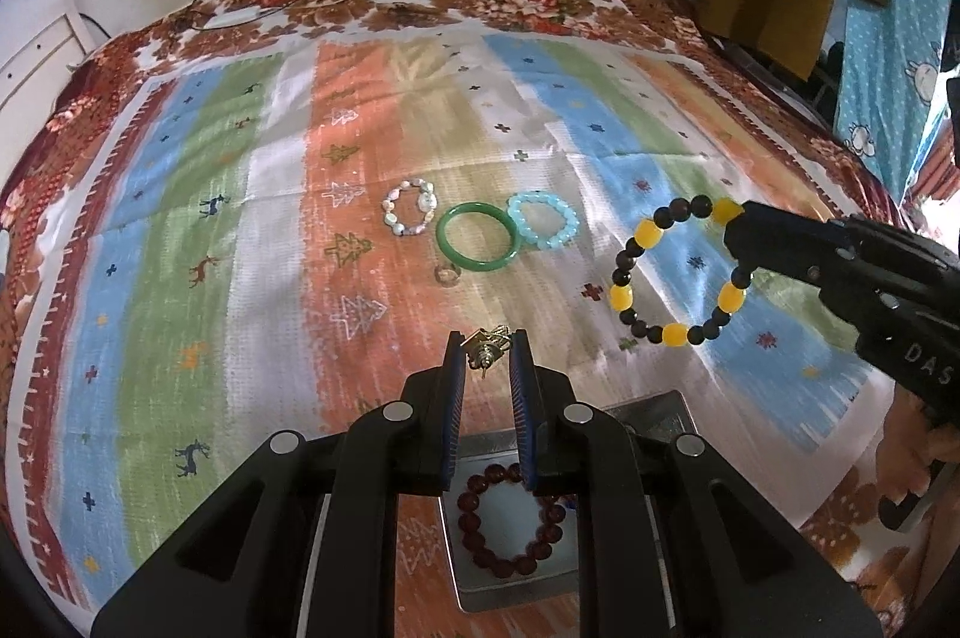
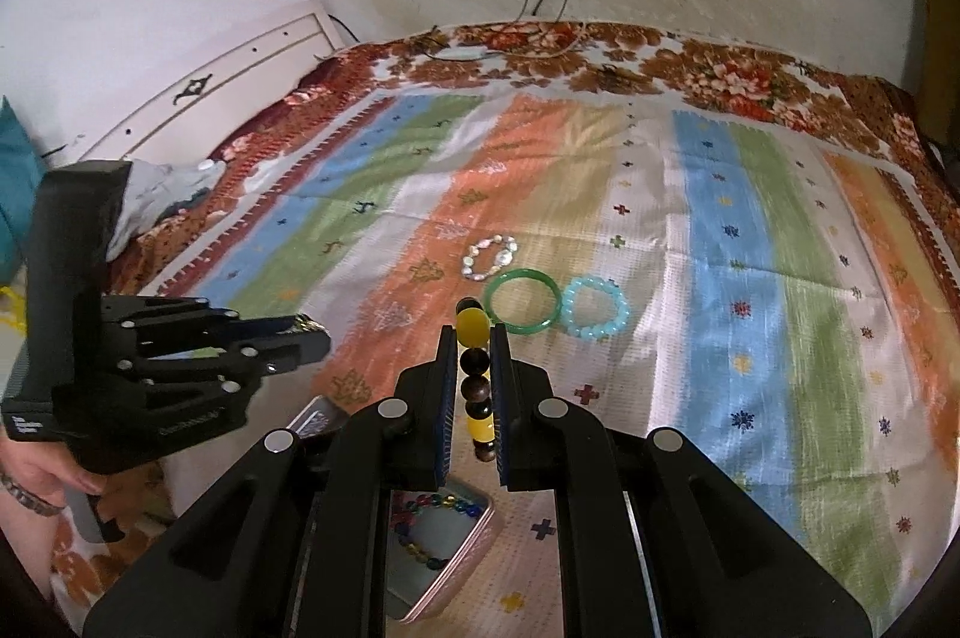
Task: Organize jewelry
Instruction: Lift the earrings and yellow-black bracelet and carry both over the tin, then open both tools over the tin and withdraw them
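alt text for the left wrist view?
The left gripper pinches a small gold earring above a striped cloth; at right, the right gripper holds up a yellow-and-black bead bracelet. Three more bracelets lie mid-cloth.

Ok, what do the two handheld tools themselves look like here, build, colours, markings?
Both are matte black plastic, with ribbed linkage arms and silver round pins. The left tool and right tool have flat fingers with blue textured pads. The right tool's body shows white lettering "DAS". The left wrist wears a patterned band. No cables visible.
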Tool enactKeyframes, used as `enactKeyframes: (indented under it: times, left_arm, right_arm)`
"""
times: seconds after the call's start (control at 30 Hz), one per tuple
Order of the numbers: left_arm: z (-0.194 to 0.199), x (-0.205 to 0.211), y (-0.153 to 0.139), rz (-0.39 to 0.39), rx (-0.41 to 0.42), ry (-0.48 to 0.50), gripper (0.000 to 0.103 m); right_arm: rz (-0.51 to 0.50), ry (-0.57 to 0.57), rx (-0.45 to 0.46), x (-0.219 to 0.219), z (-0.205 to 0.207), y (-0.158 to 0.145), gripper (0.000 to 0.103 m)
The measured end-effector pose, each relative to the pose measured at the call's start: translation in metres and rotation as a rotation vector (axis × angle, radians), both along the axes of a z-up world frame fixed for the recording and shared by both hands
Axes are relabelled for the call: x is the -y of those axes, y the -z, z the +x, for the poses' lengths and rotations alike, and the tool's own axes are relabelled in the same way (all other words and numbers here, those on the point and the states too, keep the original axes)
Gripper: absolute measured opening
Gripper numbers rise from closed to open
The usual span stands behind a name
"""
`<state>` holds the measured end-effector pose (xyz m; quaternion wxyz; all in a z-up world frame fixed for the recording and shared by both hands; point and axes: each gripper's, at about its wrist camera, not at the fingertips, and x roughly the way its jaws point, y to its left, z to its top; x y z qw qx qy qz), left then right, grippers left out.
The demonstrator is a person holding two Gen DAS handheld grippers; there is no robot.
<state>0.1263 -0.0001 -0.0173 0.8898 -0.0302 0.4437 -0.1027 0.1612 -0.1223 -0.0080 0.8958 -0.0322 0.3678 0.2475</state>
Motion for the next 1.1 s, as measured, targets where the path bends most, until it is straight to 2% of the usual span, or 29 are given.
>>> enactKeyframes:
  times: [0.4,0.9,0.93,0.97,1.03,1.07,1.1]
  left_arm:
    - [-0.013,0.005,-0.003,-0.019,0.016,0.021,0.014]
    - [-0.029,0.009,0.003,-0.047,-0.018,0.045,0.015]
    - [-0.028,0.009,0.004,-0.048,-0.028,0.045,0.017]
    - [-0.028,0.009,0.005,-0.043,-0.036,0.041,0.030]
    - [-0.026,0.007,0.006,-0.038,-0.044,0.027,0.048]
    - [-0.026,0.006,0.006,-0.039,-0.042,0.022,0.049]
    - [-0.025,0.004,0.005,-0.046,-0.041,0.015,0.049]
  right_arm:
    - [0.018,-0.053,0.000,-0.004,-0.024,-0.003,0.011]
    - [0.008,-0.093,-0.068,-0.010,-0.042,0.015,0.011]
    - [0.007,-0.102,-0.076,-0.010,-0.042,0.016,0.012]
    - [0.010,-0.100,-0.084,-0.010,-0.041,0.018,0.012]
    - [0.012,-0.087,-0.105,-0.008,-0.038,0.021,0.012]
    - [0.008,-0.090,-0.114,-0.009,-0.037,0.023,0.014]
    - [0.005,-0.086,-0.117,-0.008,-0.036,0.024,0.024]
